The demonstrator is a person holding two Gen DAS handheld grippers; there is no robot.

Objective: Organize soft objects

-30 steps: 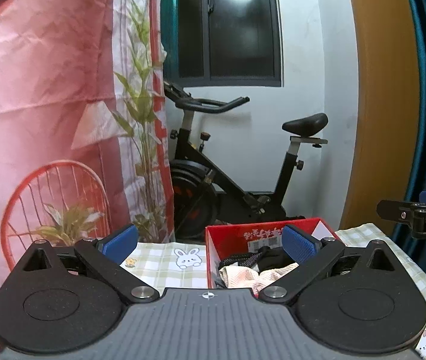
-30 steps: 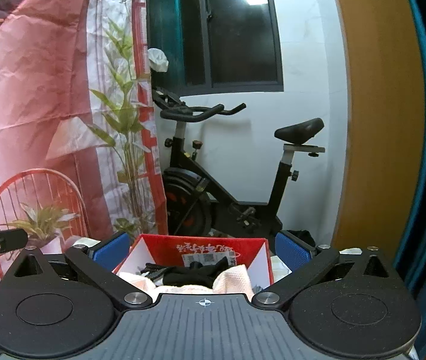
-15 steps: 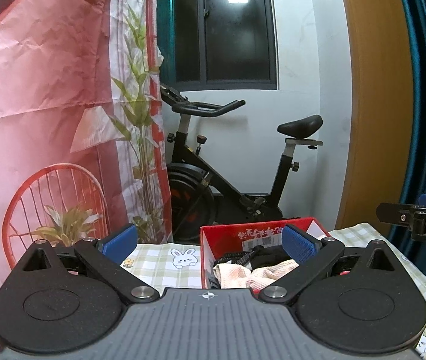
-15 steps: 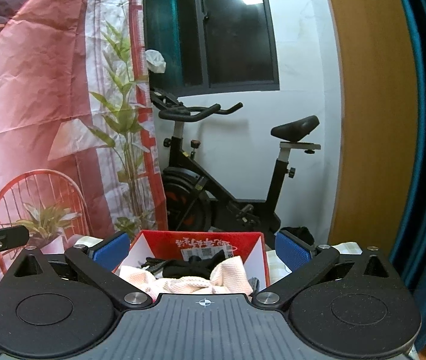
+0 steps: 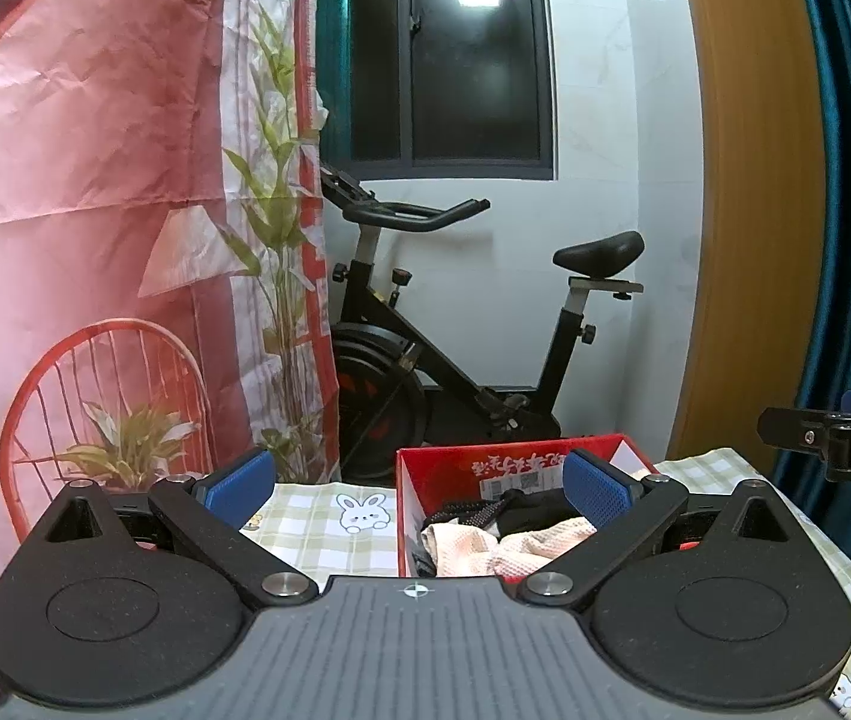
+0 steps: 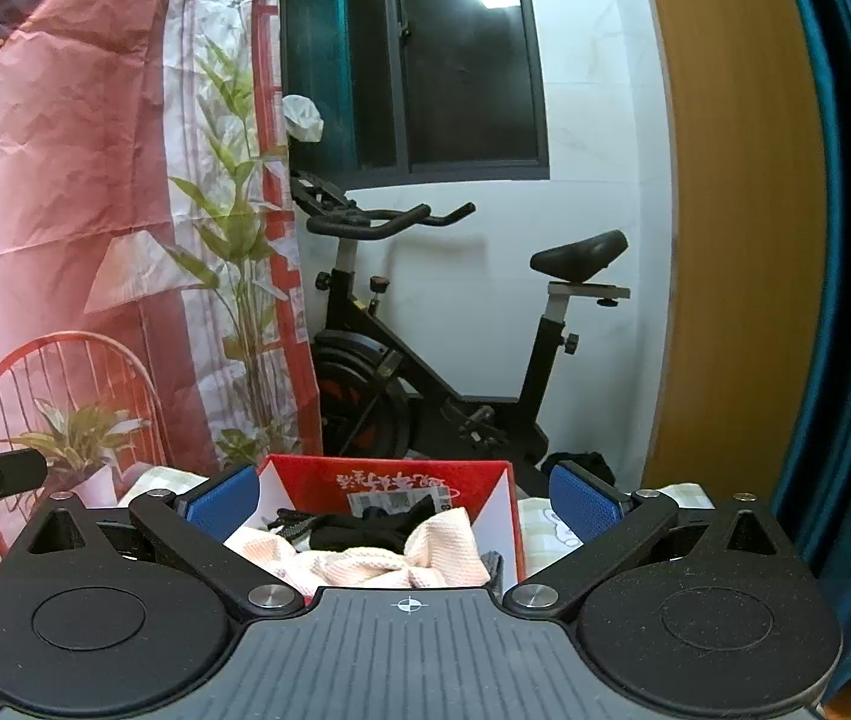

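Box [image 5: 485, 468] sits lower in both views than a second ago; left claw [image 5: 416, 489] and right claw [image 6: 404, 501] both spread, empty; pink cloth [image 6: 365, 564] and black cloth [image 6: 377, 528] inside box on bench [image 5: 317, 522]; bike [image 5: 455, 348] behind.

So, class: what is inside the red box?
The red box holds a crumpled pale pink cloth with black fabric and straps behind it. Anything under these is covered.

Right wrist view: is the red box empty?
No, the red box holds a pink cloth heaped at the front and a black item behind it.
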